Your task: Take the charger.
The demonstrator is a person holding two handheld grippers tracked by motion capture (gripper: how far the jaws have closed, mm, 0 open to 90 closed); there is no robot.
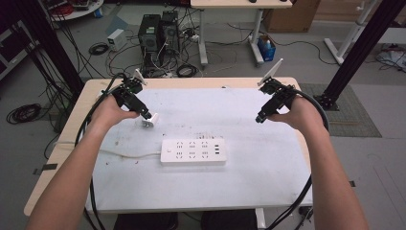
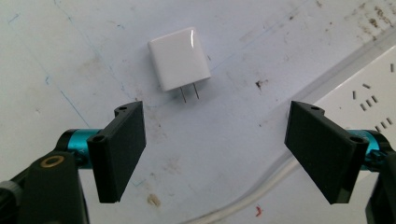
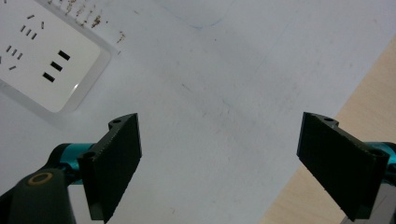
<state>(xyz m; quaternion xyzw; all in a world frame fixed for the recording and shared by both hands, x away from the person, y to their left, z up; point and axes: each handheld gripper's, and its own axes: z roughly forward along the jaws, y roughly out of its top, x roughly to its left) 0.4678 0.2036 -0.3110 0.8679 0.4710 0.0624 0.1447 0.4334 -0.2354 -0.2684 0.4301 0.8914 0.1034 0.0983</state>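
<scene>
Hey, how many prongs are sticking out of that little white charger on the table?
2. Both prongs sit side by side on the edge of the white charger that faces the left claw, lying flat on the table. None looks hidden.

Left gripper point(image 2: 212, 156), right gripper point(image 3: 219, 163): flat black rectangular jaws with screw holes; teal cylinders behind each jaw; brass ring below left jaw; black cables; bare forearms.

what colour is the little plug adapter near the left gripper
White, glossy, with two bare metal prongs. The plug adapter shows best in the left gripper view.
</scene>
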